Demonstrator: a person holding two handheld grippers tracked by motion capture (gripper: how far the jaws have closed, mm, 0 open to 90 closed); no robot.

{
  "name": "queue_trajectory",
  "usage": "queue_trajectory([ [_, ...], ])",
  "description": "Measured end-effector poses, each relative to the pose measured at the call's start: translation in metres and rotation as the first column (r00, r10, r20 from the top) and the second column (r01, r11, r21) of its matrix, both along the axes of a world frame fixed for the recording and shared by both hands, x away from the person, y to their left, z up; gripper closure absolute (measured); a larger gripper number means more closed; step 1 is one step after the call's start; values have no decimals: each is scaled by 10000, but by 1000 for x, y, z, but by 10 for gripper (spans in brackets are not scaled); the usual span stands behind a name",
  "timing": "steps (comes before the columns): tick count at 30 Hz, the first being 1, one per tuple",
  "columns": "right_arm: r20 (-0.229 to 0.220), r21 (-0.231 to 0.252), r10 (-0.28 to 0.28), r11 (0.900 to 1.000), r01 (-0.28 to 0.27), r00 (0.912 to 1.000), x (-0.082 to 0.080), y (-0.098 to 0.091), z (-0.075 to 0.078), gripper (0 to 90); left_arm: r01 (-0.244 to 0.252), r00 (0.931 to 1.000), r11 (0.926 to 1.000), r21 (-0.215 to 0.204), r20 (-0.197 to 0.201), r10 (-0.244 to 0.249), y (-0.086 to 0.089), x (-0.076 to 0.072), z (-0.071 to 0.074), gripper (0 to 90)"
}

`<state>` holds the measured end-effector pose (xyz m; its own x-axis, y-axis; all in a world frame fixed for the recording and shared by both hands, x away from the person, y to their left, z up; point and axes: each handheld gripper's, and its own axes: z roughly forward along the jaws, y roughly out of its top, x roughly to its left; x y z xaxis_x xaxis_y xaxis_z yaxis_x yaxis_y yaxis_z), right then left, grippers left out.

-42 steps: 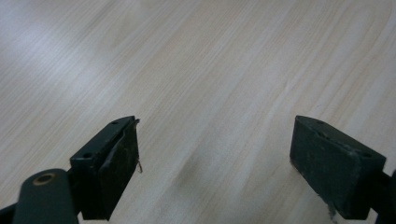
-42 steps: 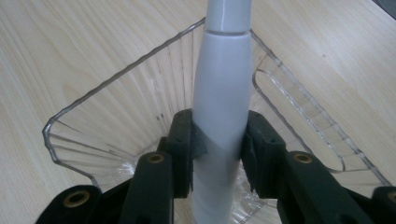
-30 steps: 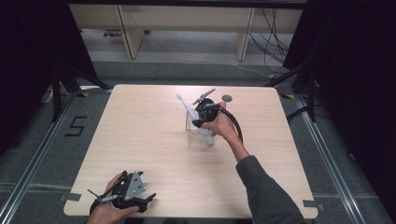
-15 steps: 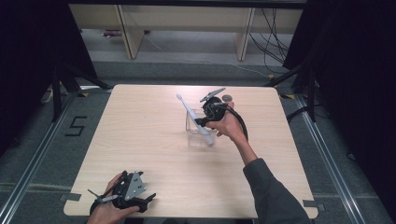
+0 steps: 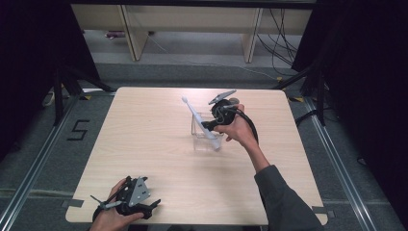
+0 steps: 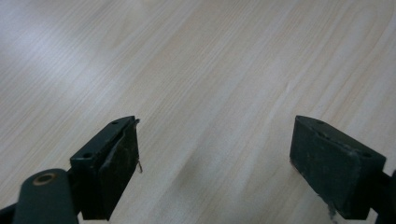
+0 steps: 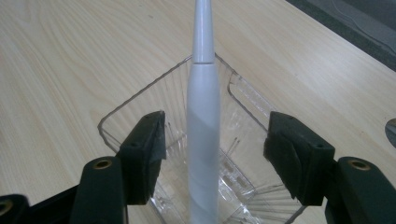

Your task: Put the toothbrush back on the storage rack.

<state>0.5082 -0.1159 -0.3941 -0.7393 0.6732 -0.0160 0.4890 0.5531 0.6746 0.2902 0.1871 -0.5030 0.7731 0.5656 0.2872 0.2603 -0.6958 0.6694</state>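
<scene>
Clear plastic is what we are seeing right under the right gripper [image 7: 212,154]: a ribbed, square container [image 7: 140,105] standing on the pale wooden table [image 5: 144,139], with a white electric toothbrush [image 7: 203,116] leaning inside it. In the right gripper view the toothbrush handle is rising between the two black jaws, which are standing spread to either side of it with a gap on each side, so we are reading this gripper as open and not touching the handle. From the high view, the right gripper [image 5: 212,122] is hovering at the container's [image 5: 198,139] rim, the person's right hand [image 5: 238,130] wrapped round it, and the toothbrush [image 5: 198,120] is slanting up and away from that gripper toward the table's far left. We are finding the left gripper [image 5: 153,208] at the near edge of the table (well apart from the container), held in the left hand [image 5: 113,219]. In its own view the left gripper [image 6: 215,163] is showing its jaws wide apart over bare wood, holding nothing.
</scene>
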Motion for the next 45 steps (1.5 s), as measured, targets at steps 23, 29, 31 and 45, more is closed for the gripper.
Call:
queue_trajectory([
  [23,432,762,-390,9965,356,9983,-17,-36,6,303,-57,10000,10000,6,0,57,1,0,0,151],
  [29,587,1121,-541,9926,472,9968,-27,-44,5,296,-92,9999,9999,-75,38,93,1,0,0,151],
  [31,557,1105,-419,9932,355,9976,-31,-48,5,297,-6,10000,10000,17,70,6,1,1,0,151],
  [45,686,1416,-420,9894,320,9968,-46,-68,-2,293,5,10000,10000,-38,-28,-5,0,0,0,150],
])
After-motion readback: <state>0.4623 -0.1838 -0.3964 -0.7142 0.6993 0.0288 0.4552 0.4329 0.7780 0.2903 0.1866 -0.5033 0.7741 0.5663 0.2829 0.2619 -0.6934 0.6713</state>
